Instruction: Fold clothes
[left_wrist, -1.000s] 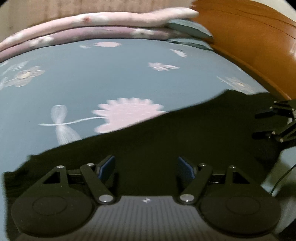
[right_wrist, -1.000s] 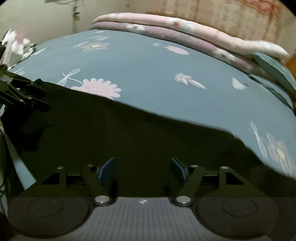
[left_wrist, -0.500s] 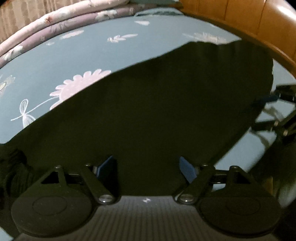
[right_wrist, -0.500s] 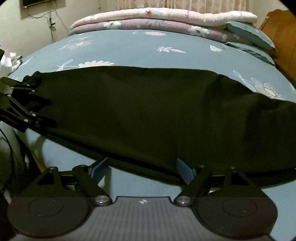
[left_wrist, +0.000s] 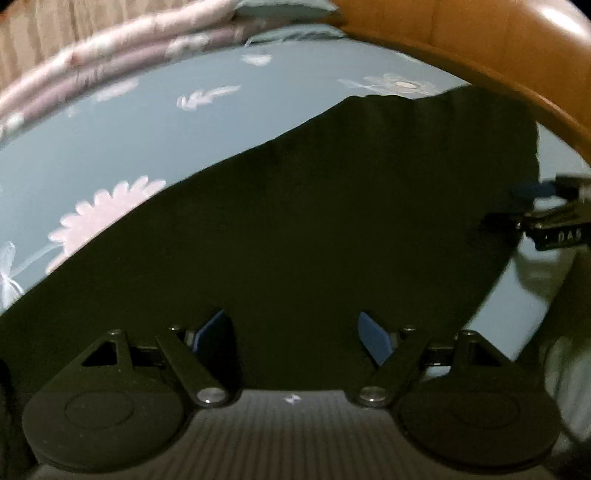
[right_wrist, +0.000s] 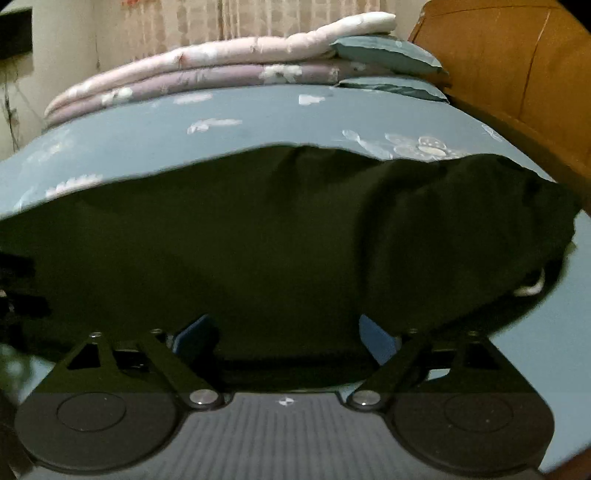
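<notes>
A black garment (left_wrist: 332, 229) lies spread across the blue flowered bedsheet (left_wrist: 192, 140). My left gripper (left_wrist: 293, 334) hangs low over its near part, open, with the blue pads (left_wrist: 212, 332) wide apart and nothing pinched. At the garment's right end the right gripper (left_wrist: 517, 206) shows, blurred. In the right wrist view the garment (right_wrist: 258, 240) fills the middle and bunches into folds at its right end, where a white drawstring (right_wrist: 532, 288) peeks out. My right gripper (right_wrist: 284, 334) is open at the garment's near edge.
Folded pink and purple quilts (right_wrist: 221, 70) and teal pillows (right_wrist: 384, 55) are stacked at the far side of the bed. A wooden headboard (right_wrist: 517, 66) runs along the right. Bare bedsheet (right_wrist: 258, 118) lies beyond the garment. Curtains hang behind.
Both cameras have swung toward the headboard. The garment now looks more bunched at its right end. Both grippers stay open.
</notes>
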